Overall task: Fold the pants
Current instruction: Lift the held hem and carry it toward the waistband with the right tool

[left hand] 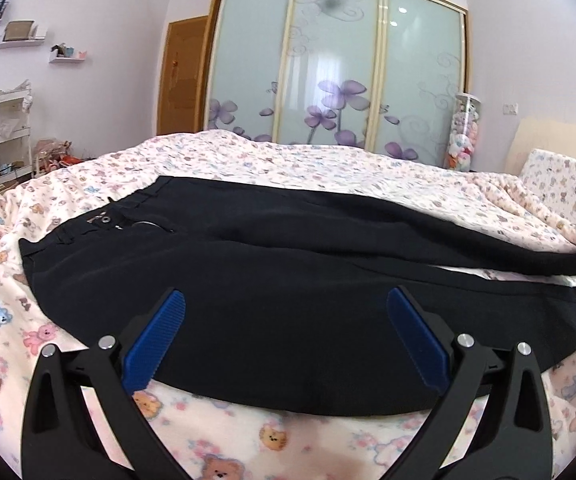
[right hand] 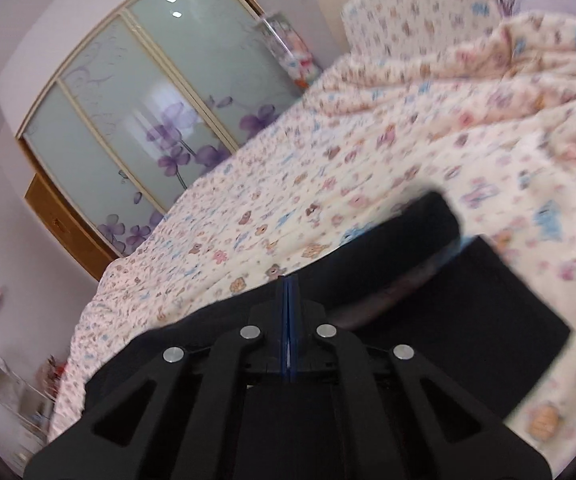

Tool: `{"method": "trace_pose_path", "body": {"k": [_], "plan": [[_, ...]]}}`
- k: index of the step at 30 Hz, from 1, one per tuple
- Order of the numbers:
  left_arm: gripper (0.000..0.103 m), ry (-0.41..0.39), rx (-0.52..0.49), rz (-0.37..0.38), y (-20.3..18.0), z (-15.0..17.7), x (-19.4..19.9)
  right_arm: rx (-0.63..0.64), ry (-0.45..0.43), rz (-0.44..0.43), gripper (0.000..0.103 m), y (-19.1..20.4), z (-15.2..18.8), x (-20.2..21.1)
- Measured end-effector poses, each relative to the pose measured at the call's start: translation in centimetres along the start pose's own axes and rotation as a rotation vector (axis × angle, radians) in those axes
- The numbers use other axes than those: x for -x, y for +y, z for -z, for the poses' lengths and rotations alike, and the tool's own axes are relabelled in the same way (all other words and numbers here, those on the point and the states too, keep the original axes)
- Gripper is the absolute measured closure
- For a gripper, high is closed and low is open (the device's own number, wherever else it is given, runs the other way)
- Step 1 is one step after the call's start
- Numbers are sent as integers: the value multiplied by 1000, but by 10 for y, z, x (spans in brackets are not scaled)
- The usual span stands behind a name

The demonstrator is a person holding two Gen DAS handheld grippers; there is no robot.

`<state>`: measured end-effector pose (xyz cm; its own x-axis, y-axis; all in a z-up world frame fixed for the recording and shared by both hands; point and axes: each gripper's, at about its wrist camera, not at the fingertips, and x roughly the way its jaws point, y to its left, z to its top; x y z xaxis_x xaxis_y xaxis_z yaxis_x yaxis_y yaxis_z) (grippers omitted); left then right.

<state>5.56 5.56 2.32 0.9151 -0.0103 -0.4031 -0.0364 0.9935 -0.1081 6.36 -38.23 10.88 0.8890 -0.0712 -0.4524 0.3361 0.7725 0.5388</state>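
Hovering low over the bed, the left tool (left hand: 286, 300) has its blue pads (left hand: 156, 344) spread wide, gripping nothing; both tips sit just above the near edge of the black pants (left hand: 272, 280). The pants lie flat on the bear-print bedspread (left hand: 248, 160), used here as the landmark: waistband toward its left side, with a metal button (left hand: 106, 220) showing, legs running toward its right side. One leg lies on top of the other, its cuff (left hand: 567, 260) raised a little off the bedspread.

Right wrist view, tilted and blurred: the right tool (right hand: 288, 280) has its pads pressed together over dark cloth of the pants (right hand: 467, 312). Whether fabric is caught between them cannot be told. A leg end (right hand: 431, 216) rises in a hump just past the tips, above the bedspread (right hand: 327, 152).

Beyond the bedspread's far edge stands a wardrobe (left hand: 339, 64) with frosted sliding panels and purple flowers. Left of it is a wooden door (left hand: 184, 76). At its right end stands a clear cylinder of soft toys (left hand: 463, 132). White wall shelves (left hand: 20, 36) hang above the bedspread's left side.
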Motion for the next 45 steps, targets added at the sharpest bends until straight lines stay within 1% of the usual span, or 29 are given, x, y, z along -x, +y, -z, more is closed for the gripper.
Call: {"method": "trace_pose_path", "body": {"k": [1, 2, 4, 5, 6, 7, 8, 9, 10, 11, 12, 14, 16, 18, 20, 22, 23, 24, 26, 29, 31, 34, 36, 38, 40, 41, 43, 44, 45], "plan": [[2, -3, 9, -10, 1, 0, 0, 28, 2, 21, 103, -3, 8, 9], [2, -4, 20, -17, 2, -1, 1, 41, 31, 45, 102, -6, 12, 9], [2, -6, 37, -25, 4, -1, 2, 7, 98, 82, 100, -16, 16, 4], [2, -9, 43, -28, 4, -2, 3, -59, 143, 64, 89, -26, 15, -1], [2, -12, 48, -29, 5, -1, 4, -108, 175, 42, 71, -33, 14, -6], [2, -15, 52, -29, 5, -2, 5, -157, 201, 11, 59, -39, 16, -10], [2, -15, 55, -32, 6, -2, 6, -203, 224, -24, 33, -43, 17, -18], [2, -15, 59, -35, 5, -3, 5, -221, 238, -43, 30, -43, 18, -24], [2, -12, 64, -34, 6, -4, 4, -241, 253, -61, 31, -43, 20, -31], [2, -6, 68, -31, 7, -4, 2, -252, 270, -77, 35, -41, 23, -36], [2, 3, 70, -25, 7, -5, 0, -283, 300, -93, 44, -41, 28, -46], [2, 23, 67, -9, 7, -4, -4, -364, 341, -103, 47, -45, 36, -59], [2, 40, 68, 3, 8, -5, -8, -435, 366, -61, 47, -51, 46, -70], [2, 50, 74, 8, 9, -4, -11, -469, 367, -30, 52, -58, 54, -77], [2, 58, 79, 10, 9, -3, -12, -502, 329, -18, 57, -64, 57, -77], [2, 61, 82, -1, 10, -2, -12, -511, 286, -2, 59, -68, 55, -72], [2, 62, 83, -3, 10, -2, -13, -514, 268, 13, 66, -70, 53, -71], [2, 64, 84, -2, 10, -2, -13, -516, 259, 31, 78, -71, 52, -71], [2, 67, 85, 2, 10, -2, -14, -513, 248, 49, 96, -77, 50, -68], [2, 62, 86, 1, 10, -2, -13, -491, 211, 28, 98, -79, 48, -54], [2, 54, 86, -1, 9, -1, -11, -446, 171, 7, 99, -74, 44, -39], [2, 42, 87, -6, 10, -1, -9, -423, 121, -35, 99, -72, 43, -13], [2, 37, 90, -10, 10, -1, -8, -420, 95, -50, 100, -73, 50, 6], [2, 32, 96, -15, 12, -1, -6, -418, 92, -45, 100, -75, 61, 21], [2, 29, 103, -19, 13, -1, -6, -410, 127, 5, 100, -79, 75, 19], [2, 28, 105, -20, 13, -1, -5, -400, 182, 44, 100, -83, 81, 9], [2, 27, 107, -23, 14, -2, -4, -396, 280, 86, 98, -88, 86, -5], [2, 24, 108, -26, 14, -2, -3, -415, 295, 80, 96, -90, 87, -6], [2, 18, 111, -33, 15, -3, -1, -417, 298, 78, 89, -88, 85, -2]]}}
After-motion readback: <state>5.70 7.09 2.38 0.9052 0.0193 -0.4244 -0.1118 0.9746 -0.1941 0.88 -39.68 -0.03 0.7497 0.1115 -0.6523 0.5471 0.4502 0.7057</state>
